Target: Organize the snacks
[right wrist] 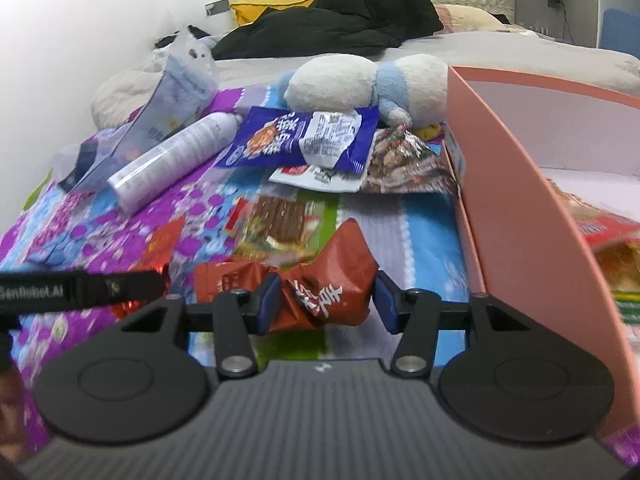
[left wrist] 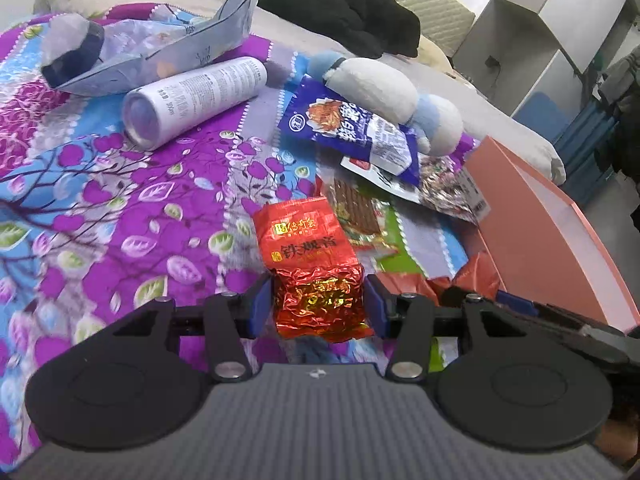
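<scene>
My left gripper (left wrist: 318, 300) is shut on a crinkled red foil tea packet (left wrist: 308, 248), which sits between the blue pads above the floral bedspread (left wrist: 120, 200). In the right wrist view, my right gripper (right wrist: 326, 300) is shut on a brown-red snack packet (right wrist: 332, 276) just left of the pink box (right wrist: 520, 200). More snacks lie ahead: a blue packet (right wrist: 304, 140), a pack of brown sticks (right wrist: 276, 220) and a shiny mixed pack (right wrist: 404, 160). A bag of snacks (right wrist: 608, 236) lies inside the box. The pink box (left wrist: 540, 220) stands to the right in the left wrist view.
A white spray bottle (left wrist: 192, 100) lies on its side at the left, beside an open pale-blue bag (left wrist: 168, 52). A white and blue plush toy (left wrist: 380, 84) rests behind the snacks. Black clothing (left wrist: 352, 4) is heaped near the headboard. Shelving (left wrist: 560, 20) stands at the far right.
</scene>
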Motion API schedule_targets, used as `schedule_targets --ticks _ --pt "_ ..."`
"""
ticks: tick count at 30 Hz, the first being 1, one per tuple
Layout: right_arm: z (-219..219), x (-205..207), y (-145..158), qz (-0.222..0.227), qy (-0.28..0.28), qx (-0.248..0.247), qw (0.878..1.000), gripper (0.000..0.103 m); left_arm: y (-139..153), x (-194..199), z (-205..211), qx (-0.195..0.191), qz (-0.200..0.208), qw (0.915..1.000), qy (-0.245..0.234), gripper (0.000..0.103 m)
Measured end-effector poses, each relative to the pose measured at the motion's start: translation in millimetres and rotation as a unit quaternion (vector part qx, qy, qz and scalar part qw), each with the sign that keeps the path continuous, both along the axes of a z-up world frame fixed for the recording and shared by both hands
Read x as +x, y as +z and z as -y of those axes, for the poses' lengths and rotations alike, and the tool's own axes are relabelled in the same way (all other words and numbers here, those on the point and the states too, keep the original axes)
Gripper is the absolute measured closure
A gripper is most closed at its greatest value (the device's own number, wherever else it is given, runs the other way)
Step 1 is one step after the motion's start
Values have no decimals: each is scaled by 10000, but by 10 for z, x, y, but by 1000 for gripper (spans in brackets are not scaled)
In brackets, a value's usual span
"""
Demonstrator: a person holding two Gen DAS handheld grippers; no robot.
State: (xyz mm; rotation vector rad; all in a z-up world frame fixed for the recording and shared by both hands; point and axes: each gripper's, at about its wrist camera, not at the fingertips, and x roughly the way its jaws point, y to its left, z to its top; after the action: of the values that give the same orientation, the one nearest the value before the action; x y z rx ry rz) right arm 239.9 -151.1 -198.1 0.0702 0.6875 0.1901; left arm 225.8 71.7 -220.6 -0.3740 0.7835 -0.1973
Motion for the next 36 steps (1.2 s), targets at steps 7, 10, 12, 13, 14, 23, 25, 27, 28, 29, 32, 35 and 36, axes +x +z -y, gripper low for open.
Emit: schedule_targets --ticks 7,10,12,13,14,23,25,27,28,29,32,35,36 --pt "24 -479 74 -102 122 -17 9999 50 126 -462 36 128 -57 9999 18 48" --pt "21 -652 96 -168 229 -28 9996 50 142 -658 33 111 -112 9999 23 48" --pt "9 -762 99 -210 308 -91 9993 50 133 -766 38 130 -152 9998 10 48" --pt "1 -803 93 -261 344 -128 9990 50 131 -817 42 178 -148 9997 7 48" --pt "-10 -841 87 -324 385 -164 9986 50 121 -852 45 217 -154 9996 3 48" --pt "39 -864 -18 -799 182 -126 9966 45 -47 -875 -149 143 -406 9988 249 48" --pt "66 -860 -32 -891 17 -111 9960 37 -68 -855 -180 76 -478 9983 314 46" --pt "95 -857 -26 -964 -217 -48 9951 33 -79 -865 -193 76 -518 9979 388 34" --pt "115 -869 -17 -968 -324 15 9948 32 -81 -879 -203 63 -518 9976 446 30" --pt "140 -893 2 -944 -465 139 9944 32 -81 -897 -219 35 -510 9974 507 23" --pt "186 -988 31 -925 -891 540 9902 32 -93 -942 -279 -169 -507 9965 647 21" --pt "154 -1081 48 -939 -1301 721 9844 32 -106 -987 -338 -356 -496 9955 731 21" --pt "130 -1101 47 -969 -1372 804 9825 32 -104 -999 -347 -367 -477 9953 753 21"
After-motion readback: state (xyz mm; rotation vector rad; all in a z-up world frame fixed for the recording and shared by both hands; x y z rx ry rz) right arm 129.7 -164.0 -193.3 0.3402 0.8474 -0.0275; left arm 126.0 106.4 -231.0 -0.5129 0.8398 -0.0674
